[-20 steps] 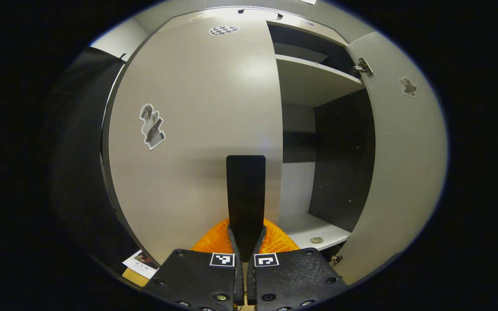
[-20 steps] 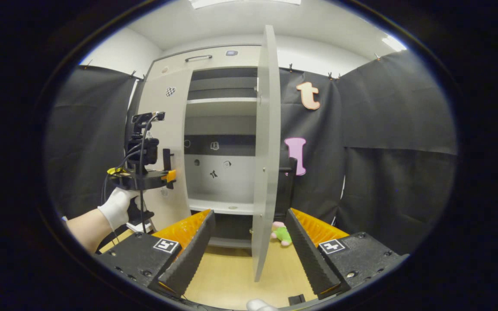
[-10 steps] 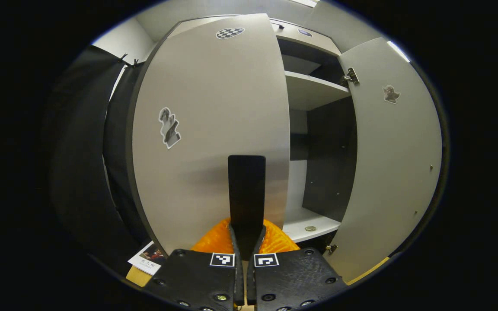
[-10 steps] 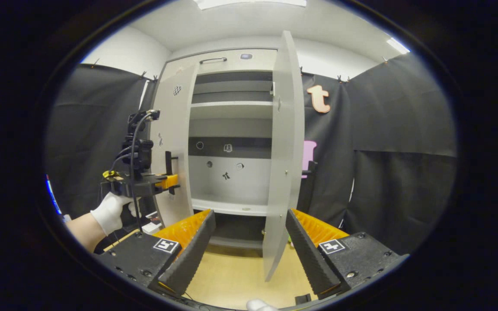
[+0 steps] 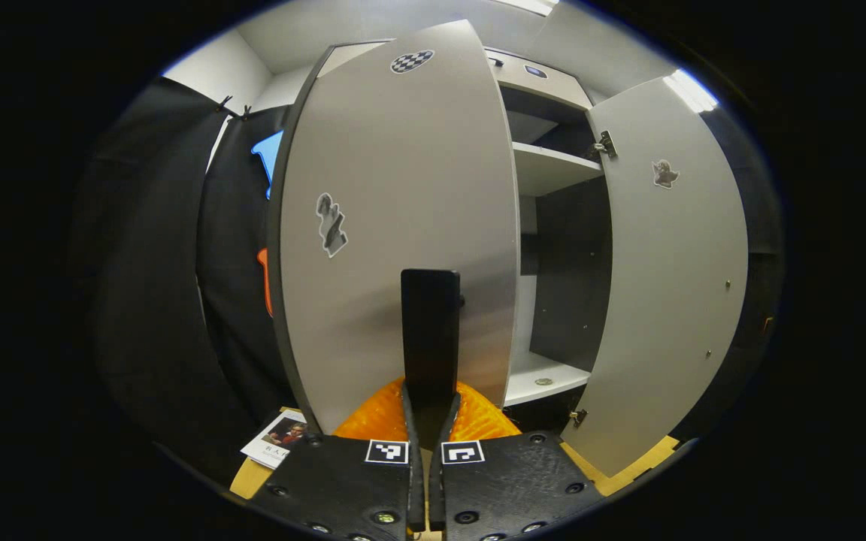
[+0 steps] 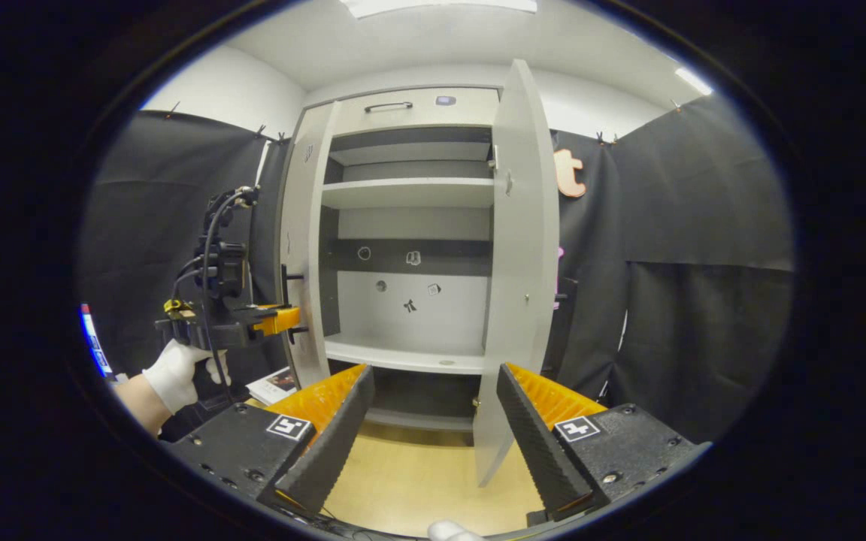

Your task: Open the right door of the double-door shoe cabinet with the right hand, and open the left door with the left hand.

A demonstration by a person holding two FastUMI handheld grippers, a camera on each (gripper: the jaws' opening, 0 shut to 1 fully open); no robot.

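Left gripper view: the left gripper (image 5: 430,376) has its fingers clamped on the upright black bar handle (image 5: 430,330) of the pale grey left door (image 5: 395,225), a hold suited to drawing that door outward.
Landmark: tall grey double-door shoe cabinet (image 6: 410,113); both doors stand swung out from it.
Right door: the pale grey right door (image 6: 519,248) hangs wide at the cabinet's right side, free of any grip.
Right gripper: the right gripper (image 6: 433,421) sits in front of the cabinet, fingers spread apart and holding nothing.
Hand: a white-gloved hand (image 6: 176,370) holds the left tool at the cabinet's left side.
Writing: stickers on doors and back panel, and a printed card (image 5: 283,437) at the cabinet's foot; nothing legible.
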